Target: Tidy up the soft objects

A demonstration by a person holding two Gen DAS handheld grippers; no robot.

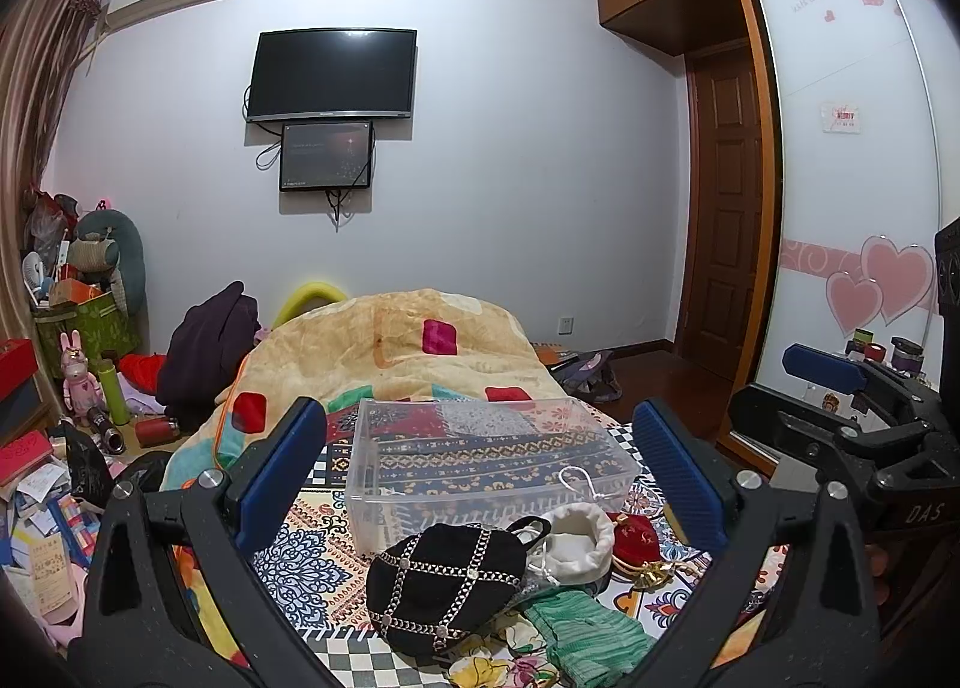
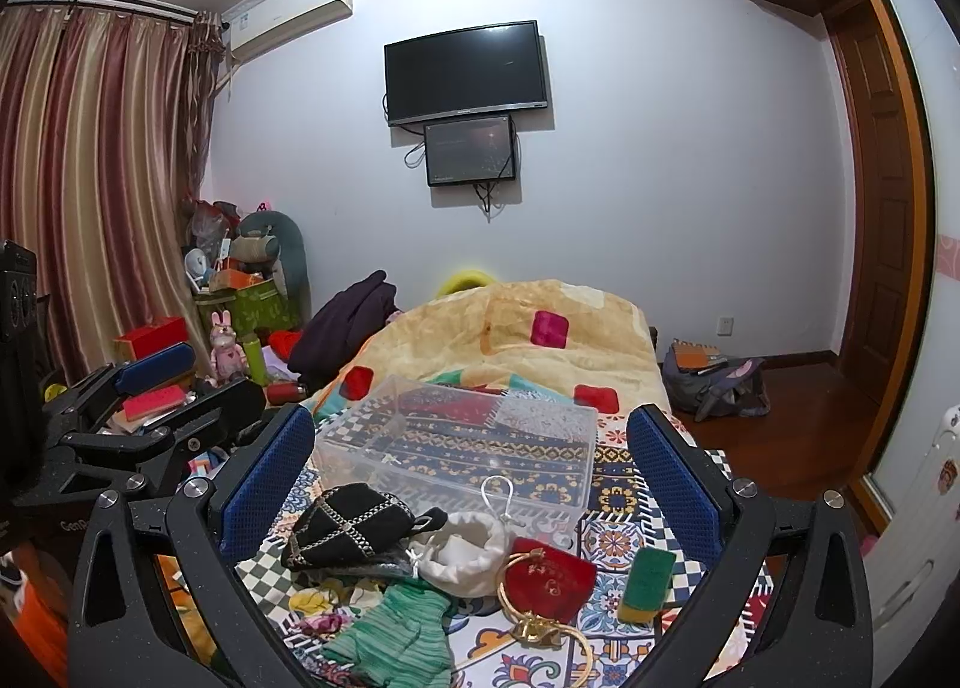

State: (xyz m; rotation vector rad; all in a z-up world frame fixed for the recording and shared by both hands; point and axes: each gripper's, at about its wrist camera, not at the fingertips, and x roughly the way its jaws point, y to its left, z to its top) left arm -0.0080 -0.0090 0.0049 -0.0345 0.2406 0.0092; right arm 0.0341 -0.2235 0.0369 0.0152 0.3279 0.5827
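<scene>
A clear plastic box (image 1: pixel 486 448) (image 2: pixel 462 442) stands empty on the patterned bedspread. In front of it lie a black studded hat (image 1: pixel 444 586) (image 2: pixel 348 526), a white drawstring pouch (image 1: pixel 573 544) (image 2: pixel 465 553), a red pouch with gold cord (image 1: pixel 636 538) (image 2: pixel 549 583), a green knit cloth (image 1: pixel 582 634) (image 2: pixel 396 634) and a green sponge (image 2: pixel 648 583). My left gripper (image 1: pixel 480 472) is open above the pile, holding nothing. My right gripper (image 2: pixel 471 478) is open above the same pile, holding nothing. Each shows at the other view's edge.
A beige quilt (image 1: pixel 396 346) is heaped on the bed beyond the box. Clutter, boxes and a pink rabbit toy (image 1: pixel 75 376) fill the left floor. A backpack (image 2: pixel 714 382) lies on the wooden floor at right, near the wardrobe (image 1: pixel 852 147).
</scene>
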